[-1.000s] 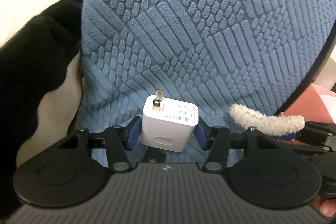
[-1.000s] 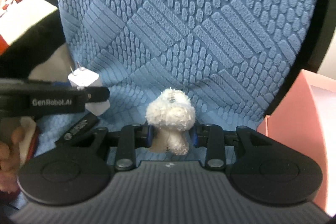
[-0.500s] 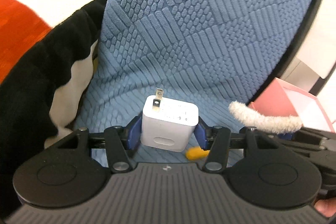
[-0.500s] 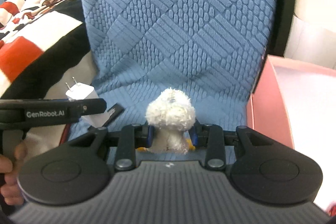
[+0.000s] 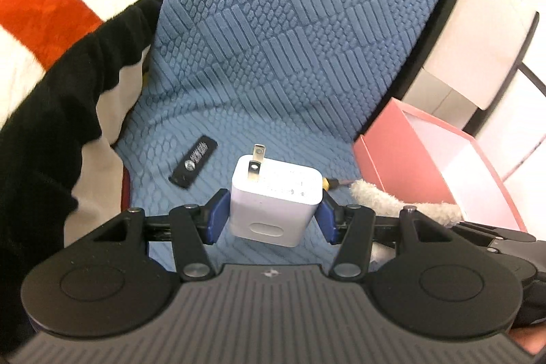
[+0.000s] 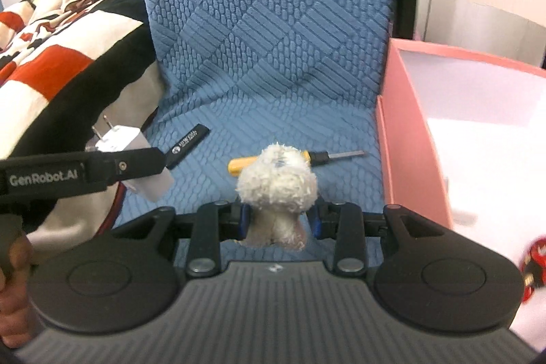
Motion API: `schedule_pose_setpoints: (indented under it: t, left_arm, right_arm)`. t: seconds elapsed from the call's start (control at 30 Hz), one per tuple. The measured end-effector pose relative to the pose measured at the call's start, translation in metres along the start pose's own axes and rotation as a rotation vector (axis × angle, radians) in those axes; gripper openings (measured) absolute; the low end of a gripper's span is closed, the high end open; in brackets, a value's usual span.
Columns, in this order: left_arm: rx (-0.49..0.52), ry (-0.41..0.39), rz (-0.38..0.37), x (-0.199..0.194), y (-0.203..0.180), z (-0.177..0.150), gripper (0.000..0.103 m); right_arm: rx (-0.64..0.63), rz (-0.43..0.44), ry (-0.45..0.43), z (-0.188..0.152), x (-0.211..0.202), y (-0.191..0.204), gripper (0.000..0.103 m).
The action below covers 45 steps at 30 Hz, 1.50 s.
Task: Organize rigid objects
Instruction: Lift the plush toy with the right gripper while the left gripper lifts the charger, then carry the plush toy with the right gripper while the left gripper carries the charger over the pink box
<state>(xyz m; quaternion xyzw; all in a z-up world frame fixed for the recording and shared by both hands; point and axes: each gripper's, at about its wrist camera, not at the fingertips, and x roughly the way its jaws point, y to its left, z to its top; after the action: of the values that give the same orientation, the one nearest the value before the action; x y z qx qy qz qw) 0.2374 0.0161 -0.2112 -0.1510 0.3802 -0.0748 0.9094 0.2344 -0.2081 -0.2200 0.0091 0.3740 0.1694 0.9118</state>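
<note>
Upright, charger (image 5: 276, 200) prongs point forward.

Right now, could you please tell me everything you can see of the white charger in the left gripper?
The white plastic wall charger block is a rounded cuboid with two flat metal prongs pointing forward and faint grey print on its top face; an oval recess marks its near face. It is held off the blue quilted seat cushion, pinched on both sides by the left gripper, whose blue-padded fingers touch it.

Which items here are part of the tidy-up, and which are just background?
Job:
charger in left gripper
fluffy toy in right gripper
screwdriver
black stick
pink box

Background:
blue seat cover
striped blanket
</note>
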Motion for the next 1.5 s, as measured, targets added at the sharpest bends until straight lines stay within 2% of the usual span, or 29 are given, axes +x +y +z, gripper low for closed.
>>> schedule_pose_setpoints:
  t: [0.13, 0.57, 0.7, 1.07, 1.17, 1.5]
  left_arm:
    - [0.001, 0.008, -0.007, -0.013, -0.006, -0.007, 0.06]
    - [-0.024, -0.005, -0.05, -0.058, -0.038, -0.021, 0.06]
    - [0.012, -0.019, -0.054, -0.07, -0.059, -0.012, 0.06]
    - [0.017, -0.039, -0.097, -0.094, -0.1, 0.013, 0.06]
    - [0.044, -0.052, -0.078, -0.098, -0.114, 0.021, 0.06]
    - [0.041, -0.093, -0.095, -0.105, -0.151, 0.042, 0.06]
  right_arm:
    - [0.041, -0.006, 0.009, -0.01, -0.018, -0.001, 0.036]
    - [0.022, 0.003, -0.018, -0.019, -0.072, -0.004, 0.036]
    - [0.027, 0.013, -0.025, -0.015, -0.085, -0.006, 0.036]
    - [0.045, -0.014, -0.074, 0.01, -0.127, -0.023, 0.036]
    - [0.058, -0.03, -0.086, 0.019, -0.137, -0.029, 0.036]
    - [0.06, -0.028, -0.145, 0.049, -0.164, -0.056, 0.036]
